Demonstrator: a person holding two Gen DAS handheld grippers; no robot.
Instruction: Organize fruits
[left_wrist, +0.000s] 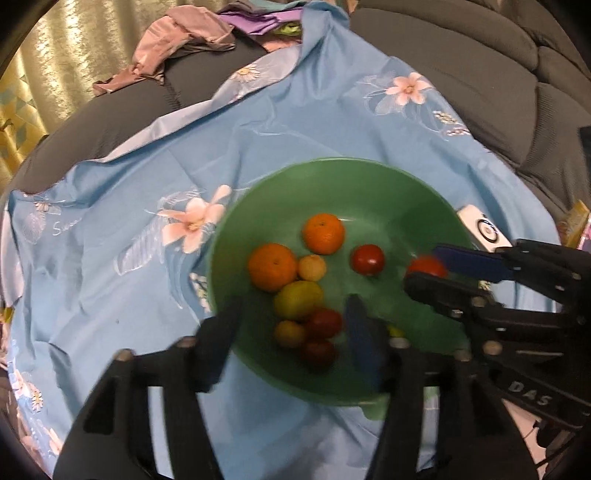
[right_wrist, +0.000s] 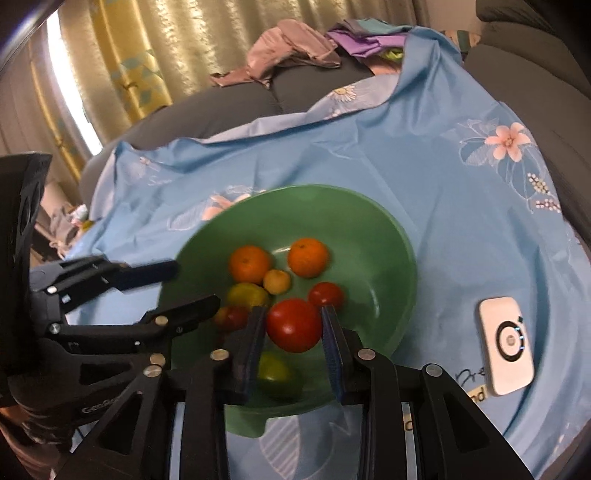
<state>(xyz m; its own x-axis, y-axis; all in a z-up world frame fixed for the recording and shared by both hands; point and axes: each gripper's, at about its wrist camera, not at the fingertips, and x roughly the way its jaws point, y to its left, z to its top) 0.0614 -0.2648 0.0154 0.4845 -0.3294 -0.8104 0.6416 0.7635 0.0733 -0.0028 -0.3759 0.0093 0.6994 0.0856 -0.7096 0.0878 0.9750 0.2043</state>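
A green bowl (left_wrist: 373, 184) sits on a blue flowered cloth and holds two oranges (left_wrist: 323, 233), a small yellow fruit (left_wrist: 312, 267), a yellow-green lemon (left_wrist: 298, 300) and several tomatoes. My right gripper (right_wrist: 293, 326) is shut on a large red tomato (right_wrist: 294, 329) and holds it above the bowl (right_wrist: 369, 221); it also shows in the left wrist view (left_wrist: 428, 267). My left gripper (left_wrist: 291, 325) is open and empty over the bowl's near left rim. A green lime (right_wrist: 277, 371) lies under the held tomato.
A white device (right_wrist: 506, 345) with a round dial lies on the cloth (right_wrist: 424, 155) to the right of the bowl. Grey sofa cushions (left_wrist: 480, 74) lie behind, with crumpled pink and purple clothes (left_wrist: 177, 40) and curtains at the back.
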